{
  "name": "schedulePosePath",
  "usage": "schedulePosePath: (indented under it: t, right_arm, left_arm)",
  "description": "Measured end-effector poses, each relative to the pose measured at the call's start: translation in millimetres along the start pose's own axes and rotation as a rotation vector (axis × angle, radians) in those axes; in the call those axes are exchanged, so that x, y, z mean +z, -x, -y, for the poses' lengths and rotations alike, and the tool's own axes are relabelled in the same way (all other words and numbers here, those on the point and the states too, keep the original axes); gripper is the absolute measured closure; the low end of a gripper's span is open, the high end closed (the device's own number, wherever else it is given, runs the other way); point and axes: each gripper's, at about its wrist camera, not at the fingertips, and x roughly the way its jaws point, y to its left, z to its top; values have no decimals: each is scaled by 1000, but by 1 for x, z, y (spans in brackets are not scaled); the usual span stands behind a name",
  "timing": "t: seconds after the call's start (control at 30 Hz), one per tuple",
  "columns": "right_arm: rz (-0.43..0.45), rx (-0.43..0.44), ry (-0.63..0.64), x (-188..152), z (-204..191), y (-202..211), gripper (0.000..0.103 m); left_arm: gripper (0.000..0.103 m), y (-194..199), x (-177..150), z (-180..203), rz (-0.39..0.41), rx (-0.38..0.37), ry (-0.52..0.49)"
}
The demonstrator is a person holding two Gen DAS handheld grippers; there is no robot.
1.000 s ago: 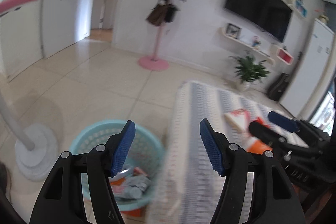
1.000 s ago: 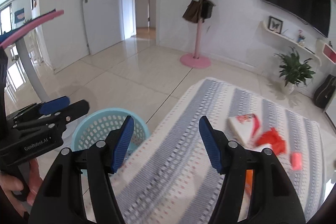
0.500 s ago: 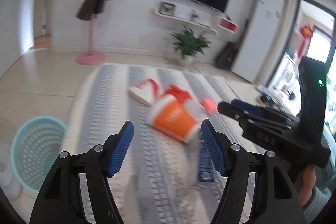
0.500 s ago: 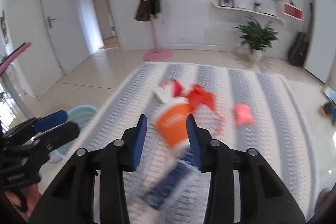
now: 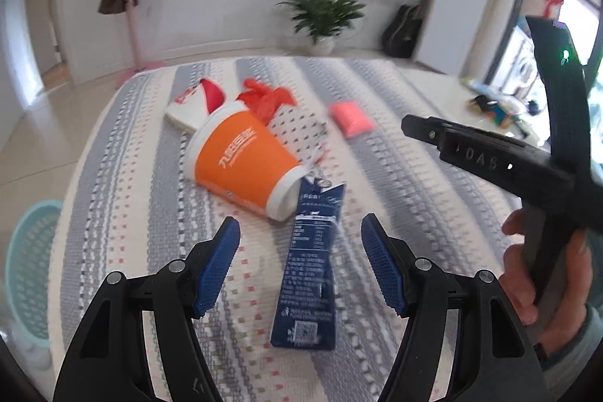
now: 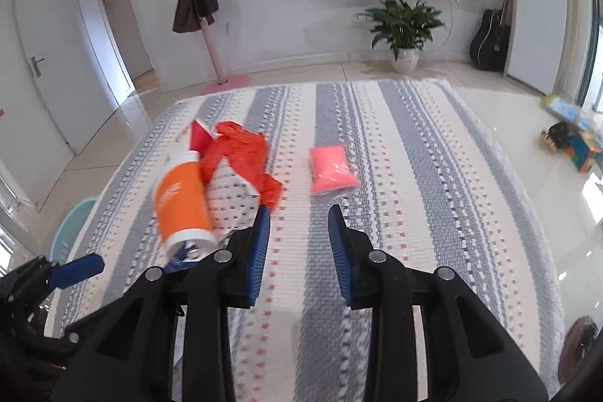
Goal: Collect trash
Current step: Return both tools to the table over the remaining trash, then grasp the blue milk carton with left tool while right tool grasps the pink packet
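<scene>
The black left gripper with blue pads [image 5: 300, 266] hangs spread wide and empty over a flat dark-blue printed carton [image 5: 312, 270] on the grey-and-cream striped rug [image 5: 395, 183]; the carton's long axis runs away from the camera, its torn top touching the base of an orange-and-white paper cup [image 5: 245, 164] lying on its side, mouth toward the far left; the cup's white lettering is too blurred to read; "DAS" shows on the right tool's body; the right gripper [image 6: 299, 243] is part-open, holding nothing, short of a pink pouch [image 6: 331, 168].

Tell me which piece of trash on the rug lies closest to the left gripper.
The dark blue carton. It lies flat right between the open left gripper's fingers, while the orange cup, red bag and pink packet sit farther up the rug.
</scene>
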Motion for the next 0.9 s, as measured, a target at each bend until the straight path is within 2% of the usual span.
schedulePosePath:
  t: [0.07,0.27,0.33,0.37,0.4,0.43,0.47,0.5,0.57,0.73,0.77,0.9]
  right_arm:
    - [-12,-28,13,4,2,-14,74]
    - [-40,-71,-22,23,15,-62,73]
    - [-76,-67,-54,28,24,-85,73]
    - [-83,-74,-57,30,25,-92,73]
    - [-93,-88,-55,31,26,-100,73]
    - [-100,-94,-53,32,26,-107,72]
    - [-103,-97,-52,33,24,-112,65]
    - [-101,-101,-51,33,24,-114,52]
    - [-91,-103,-52,35,21,-118,45]
    - [-135,-127,-7,39,10,-133,47]
    - [-145,-135,1,38,8,-135,58]
    - [-119,-133,15,34,4,-127,66]
  left_arm:
    - [38,-7,-1,3,-22,-23,-3]
    - [41,-34,-5,9,-81,13,-41]
    - [54,-39,-7,4,-90,2,-17]
    - [69,-41,-8,1,-100,-15,-7]
    - [73,-43,-10,-2,-116,-28,4]
    - [73,-44,-11,-5,-118,-35,14]
    - [73,-42,-12,-7,-111,-42,23]
    - [74,-40,-12,-10,-109,-44,28]
    - [74,-35,-14,-12,-106,-49,36]
    - [74,-16,-18,-34,-100,-81,98]
    - [74,-11,-20,-41,-101,-89,119]
    - [74,0,-25,-63,-102,-132,203]
